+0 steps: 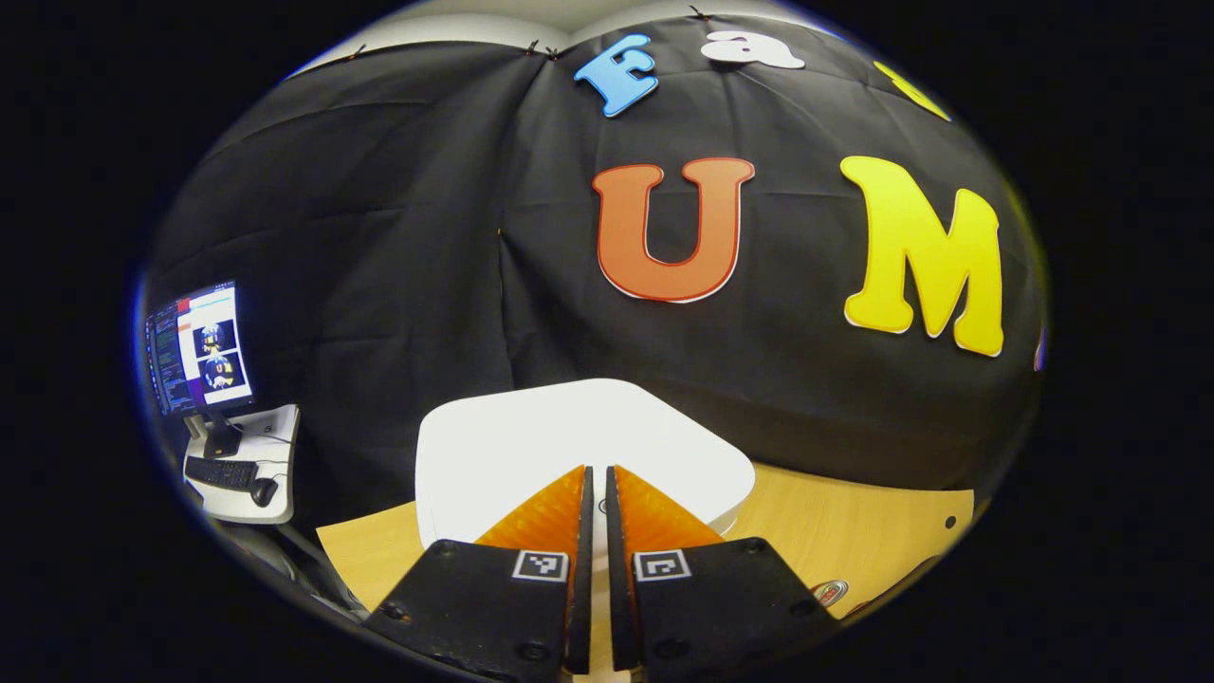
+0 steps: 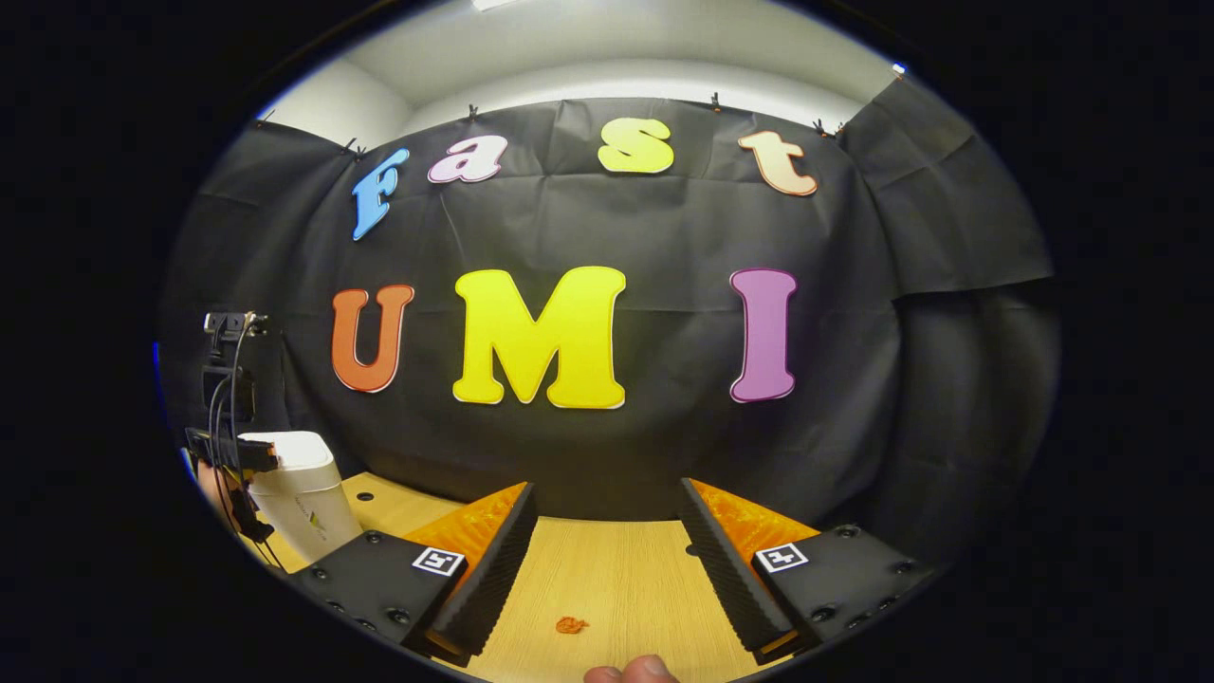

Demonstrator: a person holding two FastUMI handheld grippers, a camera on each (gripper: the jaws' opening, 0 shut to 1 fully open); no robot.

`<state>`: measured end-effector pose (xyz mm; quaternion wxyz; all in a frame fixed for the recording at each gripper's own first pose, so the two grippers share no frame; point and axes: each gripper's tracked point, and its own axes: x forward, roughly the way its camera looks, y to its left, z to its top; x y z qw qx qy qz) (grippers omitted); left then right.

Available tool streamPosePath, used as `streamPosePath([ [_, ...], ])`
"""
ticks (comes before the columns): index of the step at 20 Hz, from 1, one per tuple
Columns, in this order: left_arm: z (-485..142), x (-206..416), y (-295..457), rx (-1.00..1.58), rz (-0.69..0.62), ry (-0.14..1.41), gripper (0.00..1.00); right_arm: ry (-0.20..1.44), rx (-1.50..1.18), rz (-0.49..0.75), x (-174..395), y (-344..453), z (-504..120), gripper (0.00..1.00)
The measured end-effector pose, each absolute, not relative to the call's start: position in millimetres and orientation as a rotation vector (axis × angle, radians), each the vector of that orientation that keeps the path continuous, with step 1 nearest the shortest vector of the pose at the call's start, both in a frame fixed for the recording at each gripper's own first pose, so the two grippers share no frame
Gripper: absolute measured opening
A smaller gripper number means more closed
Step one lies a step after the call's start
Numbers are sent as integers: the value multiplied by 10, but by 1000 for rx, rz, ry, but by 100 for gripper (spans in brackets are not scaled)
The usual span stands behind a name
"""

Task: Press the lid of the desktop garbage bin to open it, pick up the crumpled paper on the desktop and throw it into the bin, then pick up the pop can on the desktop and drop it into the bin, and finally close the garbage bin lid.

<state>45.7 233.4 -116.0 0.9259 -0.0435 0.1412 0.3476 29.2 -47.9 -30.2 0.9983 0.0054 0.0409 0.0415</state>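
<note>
White bin lid (image 1: 569, 446) beneath left gripper (image 1: 598, 489); right gripper (image 2: 607, 517) spread.

White bin (image 1: 531, 455), pale wood-grain desktop (image 2: 607, 579).

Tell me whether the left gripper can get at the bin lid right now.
Probably yes: the left gripper, its fingers nearly closed, points straight at the white bin lid just ahead, with nothing between them. The right gripper hangs open over the desktop, away from the bin.

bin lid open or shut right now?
Shut. The lid lies flat across the bin with no gap showing; the left gripper sits over it, jaws nearly together.
</note>
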Motion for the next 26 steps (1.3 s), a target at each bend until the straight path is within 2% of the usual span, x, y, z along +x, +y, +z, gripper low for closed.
streamPosePath([
  [8, -1168, 448, 2317, -8, 731, 292, 11, 122, 34, 83, 295, -402, -497, 95],
  [9, -1140, 441, 2317, 33, 732, 296, 17, 121, 31, 84, 292, -395, -488, 95],
  [10, -1074, 458, 2332, 70, 731, 285, 11, 116, 29, 85, 280, -387, -474, 95],
  [14, -846, 440, 2243, 77, 702, 231, 10, 105, 29, 90, 254, -336, -419, 95],
  [22, -51, 488, 1782, 123, 556, 78, 10, 57, 55, 100, 150, -230, -258, 95],
  [26, -32, 531, 1363, 85, 418, 101, 10, 46, 68, 102, 133, -214, -218, 95],
])
